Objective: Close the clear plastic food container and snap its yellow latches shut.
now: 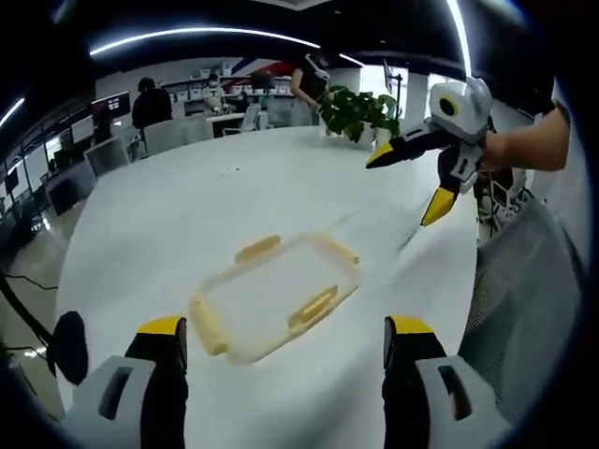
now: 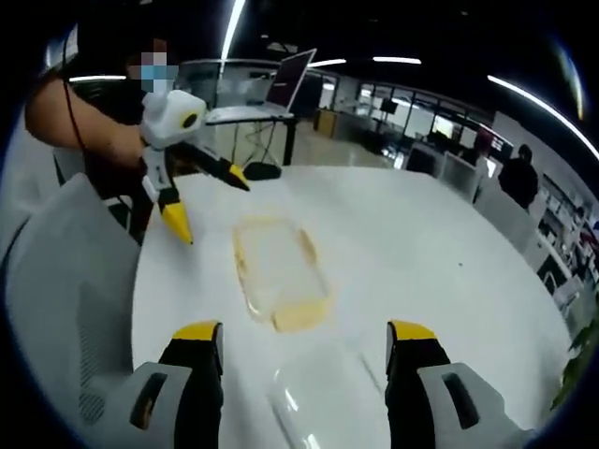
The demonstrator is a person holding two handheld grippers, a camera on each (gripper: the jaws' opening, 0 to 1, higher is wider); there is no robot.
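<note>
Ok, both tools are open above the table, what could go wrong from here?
1. The clear piece near the right tool barely shows against the white table, so misjudging its edge is easy.
2. The latched piece lies loose on that smooth top, so pressing a yellow latch with one tool may just push it away.

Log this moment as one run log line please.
left gripper: open, empty | right gripper: open, empty | clear plastic food container with yellow latches: on round white table, untouched | separate clear plastic piece: beside it
</note>
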